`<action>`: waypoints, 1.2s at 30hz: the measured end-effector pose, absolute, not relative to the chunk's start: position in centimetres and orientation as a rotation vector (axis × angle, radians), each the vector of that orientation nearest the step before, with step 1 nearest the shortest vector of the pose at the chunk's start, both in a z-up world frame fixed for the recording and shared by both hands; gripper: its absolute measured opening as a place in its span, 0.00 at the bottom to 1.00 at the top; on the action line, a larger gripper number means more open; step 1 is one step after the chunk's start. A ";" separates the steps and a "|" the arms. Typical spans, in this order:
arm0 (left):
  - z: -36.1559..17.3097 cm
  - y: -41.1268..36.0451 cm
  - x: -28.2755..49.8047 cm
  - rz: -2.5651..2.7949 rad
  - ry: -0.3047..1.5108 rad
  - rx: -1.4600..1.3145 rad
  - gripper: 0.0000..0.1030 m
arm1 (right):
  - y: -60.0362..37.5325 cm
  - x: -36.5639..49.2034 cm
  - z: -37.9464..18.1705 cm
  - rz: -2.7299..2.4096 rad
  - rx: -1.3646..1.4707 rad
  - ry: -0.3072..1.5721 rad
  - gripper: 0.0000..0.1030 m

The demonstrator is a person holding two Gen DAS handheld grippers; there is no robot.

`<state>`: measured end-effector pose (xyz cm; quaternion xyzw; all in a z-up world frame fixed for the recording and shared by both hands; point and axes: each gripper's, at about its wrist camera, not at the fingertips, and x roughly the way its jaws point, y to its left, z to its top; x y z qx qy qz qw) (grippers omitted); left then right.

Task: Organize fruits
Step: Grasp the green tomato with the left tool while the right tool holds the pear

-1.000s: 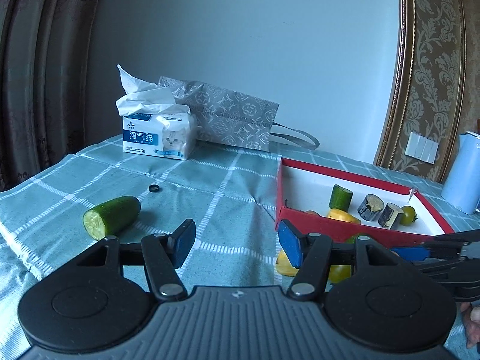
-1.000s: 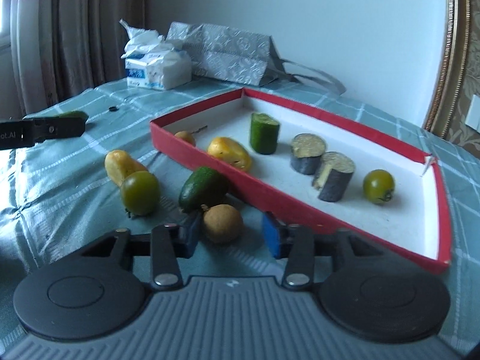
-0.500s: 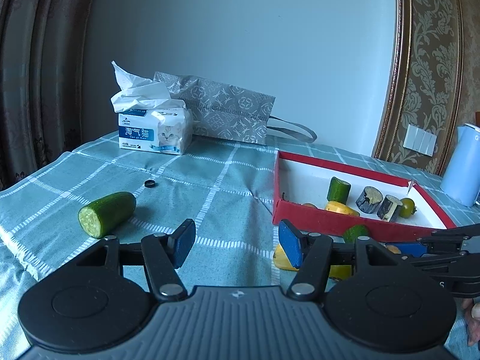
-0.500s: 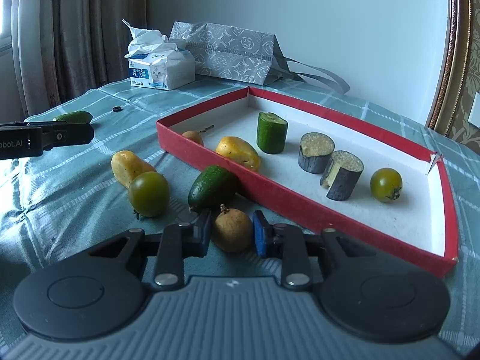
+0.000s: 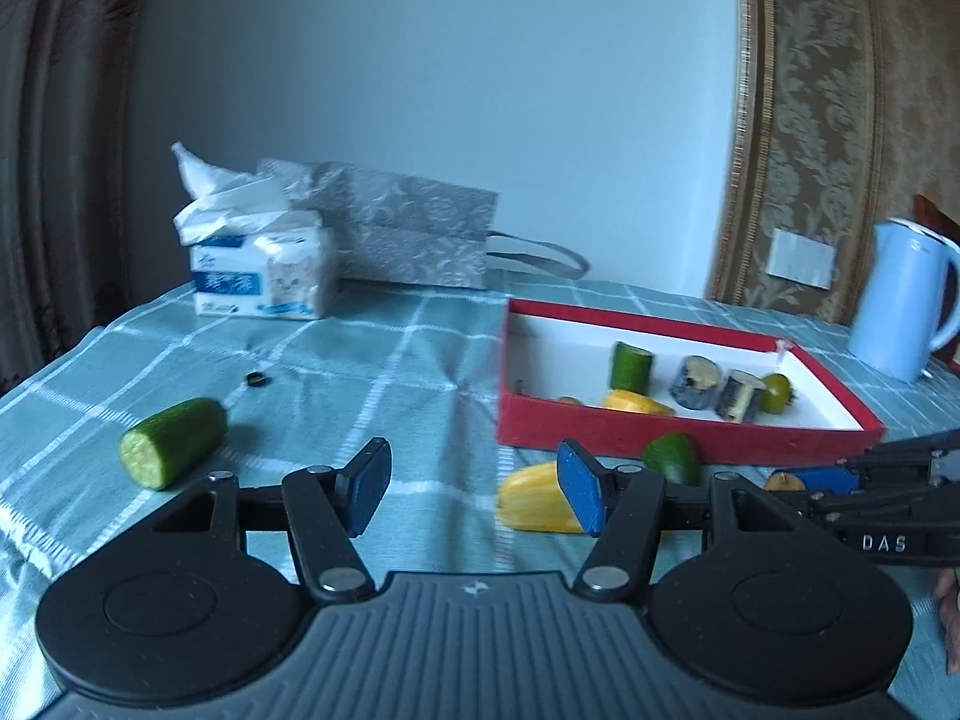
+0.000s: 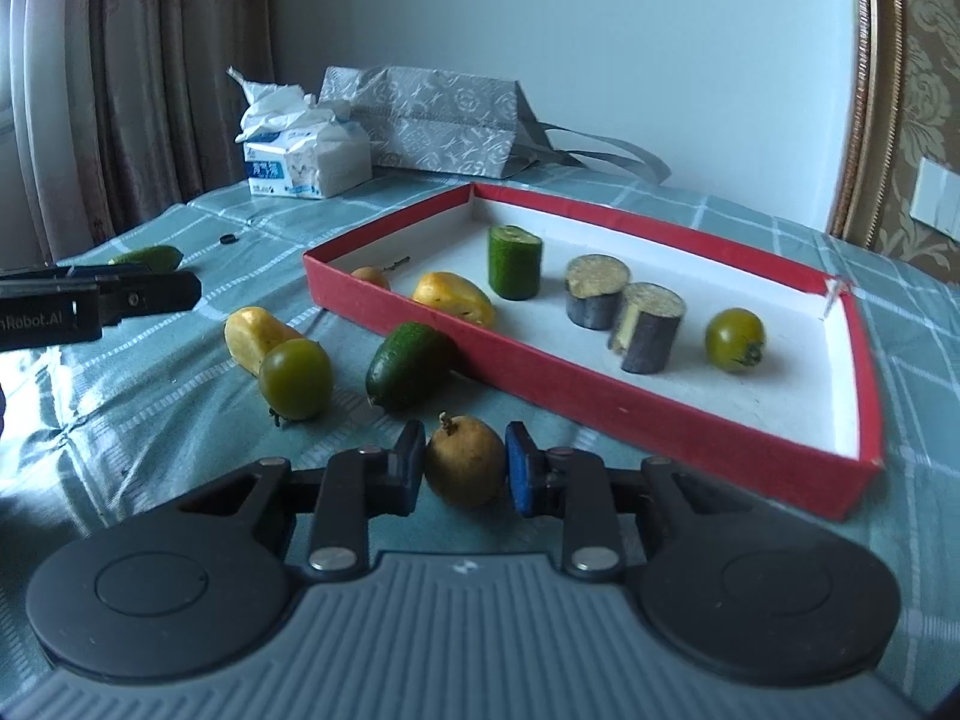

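My right gripper [image 6: 463, 468] is shut on a small brown fruit [image 6: 465, 465], just in front of the red tray's [image 6: 576, 393] near wall. Beside it on the cloth lie a dark green fruit [image 6: 408, 365], a green tomato [image 6: 296, 378] and a yellow fruit [image 6: 258, 336]. Inside the tray are a yellow fruit [image 6: 454, 298], a cucumber piece [image 6: 513, 262], two eggplant pieces [image 6: 651, 325] and a green tomato [image 6: 734, 331]. My left gripper [image 5: 471, 489] stands open over bare cloth, with a cut cucumber [image 5: 172, 441] to its left and the yellow fruit [image 5: 534, 499] behind its right finger.
A tissue pack [image 5: 264, 276] and a grey patterned bag [image 5: 414, 240] stand at the back by the wall. A pale blue kettle [image 5: 903, 300] is at the far right. A small black ring [image 5: 257, 380] lies on the checked green cloth [image 5: 372, 384].
My right gripper has closed its jaws onto the small brown fruit and lifted it slightly. The left gripper has stayed open, its view tilting up a little.
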<state>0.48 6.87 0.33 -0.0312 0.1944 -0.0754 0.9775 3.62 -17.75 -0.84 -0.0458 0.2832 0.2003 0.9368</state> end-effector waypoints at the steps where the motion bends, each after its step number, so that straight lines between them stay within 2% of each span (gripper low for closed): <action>1: 0.3 6.5 0.3 -0.167 0.384 -0.051 0.59 | -18.1 3.4 -0.8 0.408 -0.088 0.577 0.26; 12: 0.0 3.5 -0.2 -0.327 0.405 0.003 0.59 | -21.0 2.2 -0.8 0.372 0.004 0.561 0.26; 19: -1.0 2.0 1.6 -0.414 0.520 0.005 0.60 | -21.4 2.3 -0.9 0.370 0.033 0.559 0.26; 25: -1.5 1.1 3.3 -0.354 0.572 0.023 0.67 | -21.6 2.2 -0.9 0.370 0.045 0.555 0.26; 30: -1.6 1.1 4.8 -0.243 0.618 0.016 0.67 | -21.7 2.2 -0.9 0.371 0.052 0.554 0.26; 32: -1.6 1.2 5.0 -0.207 0.620 0.007 0.73 | -21.7 2.1 -0.9 0.371 0.054 0.553 0.26; 36: -1.5 1.8 5.2 -0.151 0.616 -0.015 0.73 | -21.7 2.2 -0.9 0.370 0.056 0.554 0.26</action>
